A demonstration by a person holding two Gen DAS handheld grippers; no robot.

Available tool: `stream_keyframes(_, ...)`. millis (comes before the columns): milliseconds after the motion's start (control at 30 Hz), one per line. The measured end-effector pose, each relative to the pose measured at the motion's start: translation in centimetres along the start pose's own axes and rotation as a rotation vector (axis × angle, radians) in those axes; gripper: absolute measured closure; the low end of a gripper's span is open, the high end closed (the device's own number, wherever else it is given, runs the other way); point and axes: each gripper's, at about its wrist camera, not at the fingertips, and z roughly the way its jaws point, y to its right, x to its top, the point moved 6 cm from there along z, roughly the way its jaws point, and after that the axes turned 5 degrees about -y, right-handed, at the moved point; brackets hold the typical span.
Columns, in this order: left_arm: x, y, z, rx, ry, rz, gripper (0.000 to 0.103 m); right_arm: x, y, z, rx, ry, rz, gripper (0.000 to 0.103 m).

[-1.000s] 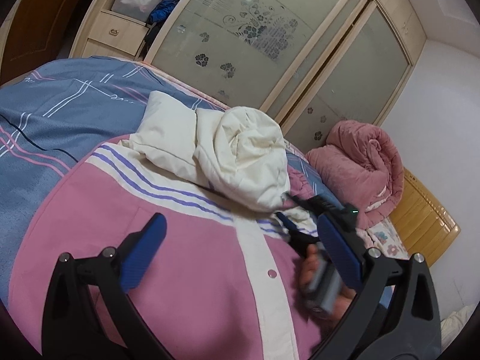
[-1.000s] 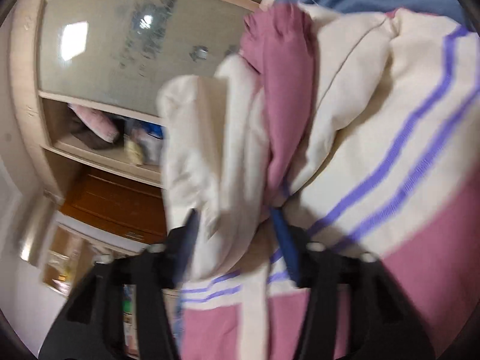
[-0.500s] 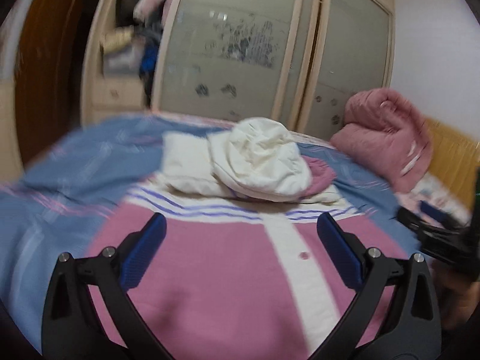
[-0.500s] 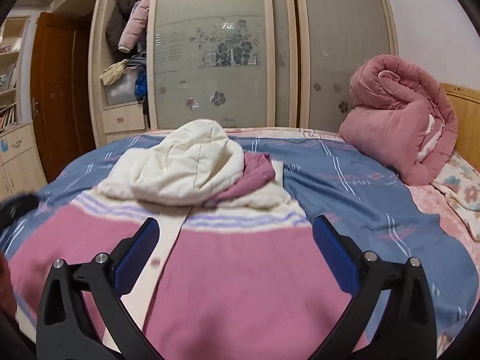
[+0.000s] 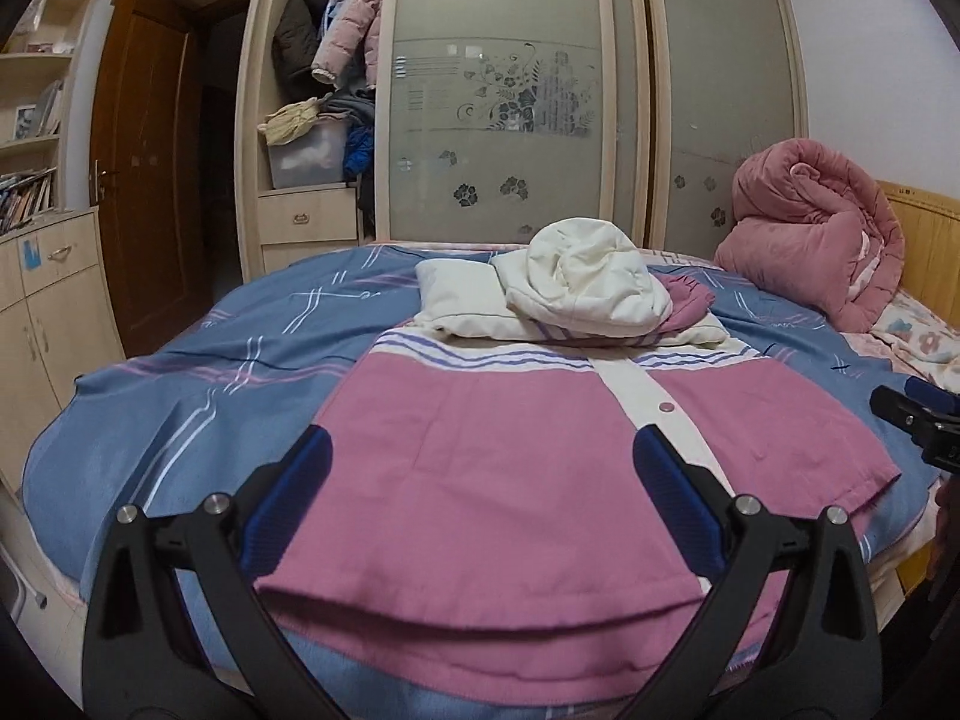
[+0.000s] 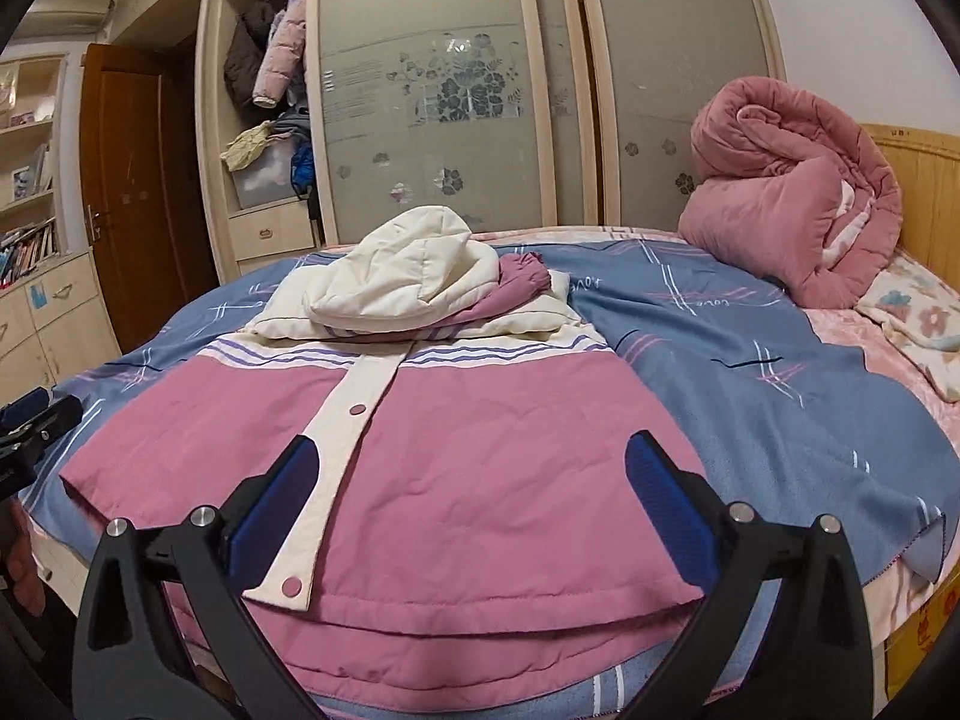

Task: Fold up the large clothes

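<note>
The jacket (image 6: 456,480), pink with a cream snap placket and purple stripes, lies flat on the bed (image 6: 750,420), hem toward the cameras. Its cream hood (image 6: 408,282) is folded down over the chest, and one pink sleeve cuff (image 6: 522,276) shows just beside the hood.

Left tongs (image 5: 480,492): released, jaws spread wide, nothing between the blue pads; they hang above the hem on the jacket's left half. Right tongs (image 6: 468,492): released, jaws having just opened to full width, nothing between the pads; they hang above the hem on the jacket's right half, the placket below the left pad.

Containers:
- Wardrobe (image 5: 498,90): the left bay stands open. A pink padded coat (image 5: 348,30) and a dark coat (image 5: 294,36) hang inside.
- Clear storage box (image 5: 306,156): sits on the shelf of the open bay. Contents appear white, not identifiable. A yellowish cloth (image 5: 291,120) drapes over its rim; a blue garment (image 5: 359,150) lies beside it.

A rolled pink quilt (image 6: 792,198) rests at the headboard end of the bed.
</note>
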Motion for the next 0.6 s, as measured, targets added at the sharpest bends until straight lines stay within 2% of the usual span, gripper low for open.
stream_keyframes(200, -0.7, -0.4, 0.5, 0.009, -0.029, -0.015, 0.002, -0.2, -0.1, -0.4, -0.002, 0.016, -0.018, 0.001)
stream_keyframes(600, -0.4, -0.9, 0.0, 0.002, -0.018, -0.025, 0.002, -0.3, 0.2, -2.0, 0.008, 0.084, -0.085, 0.001)
